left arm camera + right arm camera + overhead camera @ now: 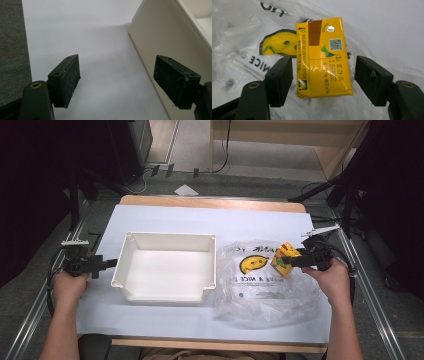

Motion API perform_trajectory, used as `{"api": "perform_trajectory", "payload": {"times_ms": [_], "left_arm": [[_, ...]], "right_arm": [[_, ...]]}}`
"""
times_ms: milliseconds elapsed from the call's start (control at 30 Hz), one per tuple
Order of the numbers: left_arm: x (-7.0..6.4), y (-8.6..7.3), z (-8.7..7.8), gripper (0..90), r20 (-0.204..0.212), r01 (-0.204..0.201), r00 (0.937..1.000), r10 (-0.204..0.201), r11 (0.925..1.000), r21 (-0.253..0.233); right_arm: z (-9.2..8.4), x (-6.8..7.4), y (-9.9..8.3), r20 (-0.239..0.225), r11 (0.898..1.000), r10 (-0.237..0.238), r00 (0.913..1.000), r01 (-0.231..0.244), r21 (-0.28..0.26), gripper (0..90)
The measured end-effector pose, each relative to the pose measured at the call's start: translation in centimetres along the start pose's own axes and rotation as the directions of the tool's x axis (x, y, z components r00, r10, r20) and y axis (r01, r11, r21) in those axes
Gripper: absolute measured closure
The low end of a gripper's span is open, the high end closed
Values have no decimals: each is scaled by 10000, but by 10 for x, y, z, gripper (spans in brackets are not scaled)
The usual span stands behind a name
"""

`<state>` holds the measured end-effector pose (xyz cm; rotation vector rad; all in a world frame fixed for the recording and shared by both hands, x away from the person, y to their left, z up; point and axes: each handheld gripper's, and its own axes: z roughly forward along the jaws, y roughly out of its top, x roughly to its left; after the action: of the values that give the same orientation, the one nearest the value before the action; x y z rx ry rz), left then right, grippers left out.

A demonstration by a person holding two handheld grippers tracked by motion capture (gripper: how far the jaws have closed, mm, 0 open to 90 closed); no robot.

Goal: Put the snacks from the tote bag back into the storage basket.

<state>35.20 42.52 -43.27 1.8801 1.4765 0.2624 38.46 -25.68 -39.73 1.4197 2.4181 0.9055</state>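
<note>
On the white-covered surface (pixel 165 220) a shallow, cream-white rectangular plastic tray (pixel 167 296) sat near the middle, empty, and a crumpled clear plastic bag printed with a yellow smiley face (pixel 260 292) lay just beside it on the right. A small yellow drink carton with a brown band, a foil straw-hole spot and a printed code (pixel 323 60) rested on top of the bag, toward its far right side.

The right hand-held gripper (pixel 323 81) straddled that carton, its jaws spread wide with the carton between them; a gap showed on each side, so it had hold of nothing yet. The left hand-held gripper (pixel 116 80) hovered low over the bare surface just left of the tray's outer wall, also spread wide and empty.

Judging from this, the risk lay in the closing. The carton sat on slack, slippery film, so one pad (pixel 278 80) reaching it first would probably push it sideways or twist it rather than clamp it. Loose folds could also be pinched along with the carton, dragging the bag upward on a lift. A hard squeeze might dent the soft carton.
</note>
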Motion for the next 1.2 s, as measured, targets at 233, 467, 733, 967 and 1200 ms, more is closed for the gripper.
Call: {"api": "perform_trajectory", "payload": {"times_ms": [233, 467, 733, 967, 1200], "left_arm": [[1, 0, 0, 226, -18, 35, 10000, -35, 10000, 18], [1, 0, 1, 225, -6, 32, 10000, -32, 10000, 16], [0, 0, 1, 226, 1, 9, 10000, -9, 10000, 25], [0, 0, 1, 226, -6, -19, 10000, 20, 10000, 71], [0, 0, 1, 226, -5, -1, 10000, 1, 10000, 69]], "right_arm": [[15, 1, -2, -118, 9993, 55, 9999, -51, 378, 347], [22, 0, -4, -94, 9990, 104, 9999, -100, 433, 411], [27, 1, -5, 171, 9990, -18, 9999, 10, 458, 461], [26, 4, -5, 496, 9988, -285, 9984, 265, 416, 500], [25, 2, -5, 364, 9989, -314, 9988, 301, 368, 510]]}}
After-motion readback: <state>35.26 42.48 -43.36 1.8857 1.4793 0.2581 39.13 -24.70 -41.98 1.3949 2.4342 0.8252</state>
